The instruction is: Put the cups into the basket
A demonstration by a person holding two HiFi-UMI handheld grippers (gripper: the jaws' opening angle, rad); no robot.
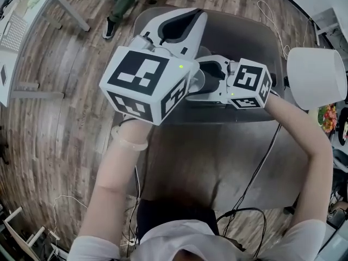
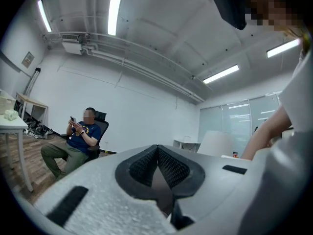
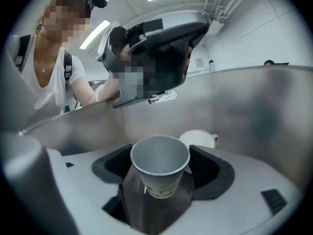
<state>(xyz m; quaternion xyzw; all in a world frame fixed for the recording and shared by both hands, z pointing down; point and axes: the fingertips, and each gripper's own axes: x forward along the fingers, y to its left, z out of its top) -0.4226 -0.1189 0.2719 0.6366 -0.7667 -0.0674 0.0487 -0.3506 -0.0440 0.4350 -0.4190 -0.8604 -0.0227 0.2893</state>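
Wood-plank flooring (image 1: 60, 124) is seen all round a large grey round-cornered tub (image 1: 244, 34) at the far side of the scene; this tub is taken to be the basket. The right gripper (image 3: 160, 151) is angled down inside it, with the grey wall rising behind. Its jaws are set wide and pressed on a white paper cup with a printed band (image 3: 160, 163), whose open mouth is turned back toward the gripper. Just beyond that cup, low in the basket, a white ceramic mug with a handle (image 3: 200, 138) is partly seen, so one cup is judged to be in already. The left gripper (image 2: 157, 148) is held level above the basket's near-left part, its jaws closed tip to tip with nothing between them.

The step in hand is judged to be the placing of the paper cup. For the next move, the cup must be brought down beside the mug, not onto it. The jaws should be spread only once the cup is supported, since so light a cup is easily tipped.
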